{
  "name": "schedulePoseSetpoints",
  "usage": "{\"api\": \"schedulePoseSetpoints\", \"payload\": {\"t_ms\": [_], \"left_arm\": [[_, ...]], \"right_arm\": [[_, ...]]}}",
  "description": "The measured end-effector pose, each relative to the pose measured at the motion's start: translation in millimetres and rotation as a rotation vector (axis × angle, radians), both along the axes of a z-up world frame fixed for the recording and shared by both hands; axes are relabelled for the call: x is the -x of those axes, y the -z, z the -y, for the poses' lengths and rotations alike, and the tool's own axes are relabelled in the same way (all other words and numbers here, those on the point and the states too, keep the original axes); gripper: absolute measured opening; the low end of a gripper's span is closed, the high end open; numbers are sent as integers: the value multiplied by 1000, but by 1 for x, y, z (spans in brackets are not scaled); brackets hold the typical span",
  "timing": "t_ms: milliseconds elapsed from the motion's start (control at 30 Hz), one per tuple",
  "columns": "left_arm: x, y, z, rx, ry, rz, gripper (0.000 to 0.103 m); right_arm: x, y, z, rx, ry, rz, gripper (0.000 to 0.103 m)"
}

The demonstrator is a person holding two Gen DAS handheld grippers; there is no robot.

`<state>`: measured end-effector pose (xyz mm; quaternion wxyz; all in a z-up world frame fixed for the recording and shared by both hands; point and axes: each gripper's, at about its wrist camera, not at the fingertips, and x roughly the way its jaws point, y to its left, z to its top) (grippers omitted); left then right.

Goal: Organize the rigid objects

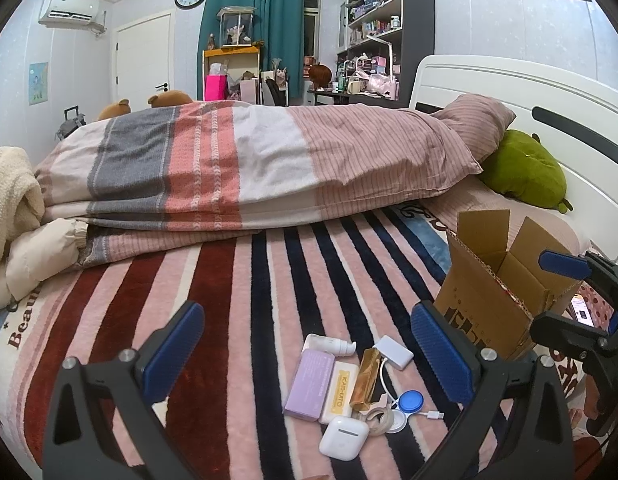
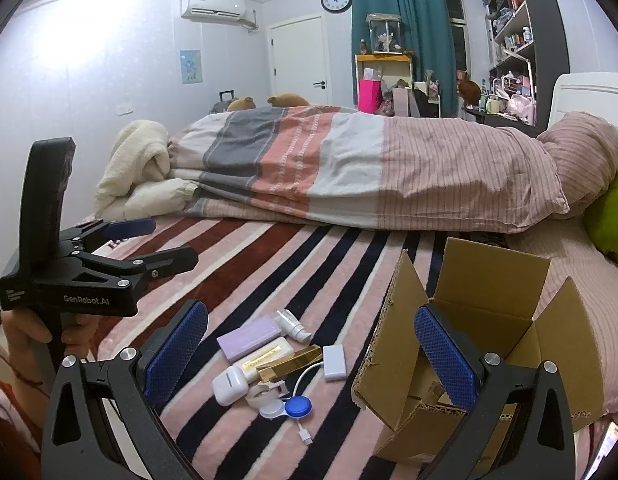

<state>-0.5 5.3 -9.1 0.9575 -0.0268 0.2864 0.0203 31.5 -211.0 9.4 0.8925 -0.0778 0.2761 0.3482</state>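
A heap of small items lies on the striped blanket: a lilac case (image 1: 309,385) (image 2: 249,338), a cream box (image 1: 341,391), a gold box (image 1: 366,378) (image 2: 289,362), a white earbud case (image 1: 344,438) (image 2: 229,389), a white adapter with cable (image 1: 393,352) (image 2: 335,362), a blue-lidded lens case (image 1: 411,402) (image 2: 297,406) and a small white bottle (image 2: 293,326). An open cardboard box (image 1: 489,300) (image 2: 469,332) stands to their right. My left gripper (image 1: 309,356) is open above the heap. My right gripper (image 2: 311,354) is open, its right finger in front of the box.
A folded quilt (image 1: 249,168) lies across the bed behind the items. A green plush (image 1: 525,170) and the white headboard (image 1: 509,84) are at the right. A cream blanket (image 2: 137,160) lies at the left. A phone (image 1: 583,312) lies beside the box.
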Motion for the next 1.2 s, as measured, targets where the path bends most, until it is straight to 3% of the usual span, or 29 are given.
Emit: {"api": "schedulePoseSetpoints", "payload": {"t_ms": [500,833,933,1000,1100,1167,1200], "left_arm": [[1,0,-2,1,-1,-1,103],[4,3,-15,3,-36,0,103],[7,6,-27,20,-42,-3,103],[9,11,-35,15,-60,-10,103],[12,24,-47,6,-79,-30,103],[13,34,-55,15,-66,-48,103],[13,39,-57,21,-59,-52,103]], "right_arm": [[1,0,0,-11,-6,-1,103],[23,-1,-12,3,-63,47,103],[36,-2,-26,58,-99,104,103],[49,-1,-40,77,-188,128,103],[59,7,-55,74,-294,100,103],[64,20,-68,89,-373,63,97],[63,28,-72,96,-402,33,90]]}}
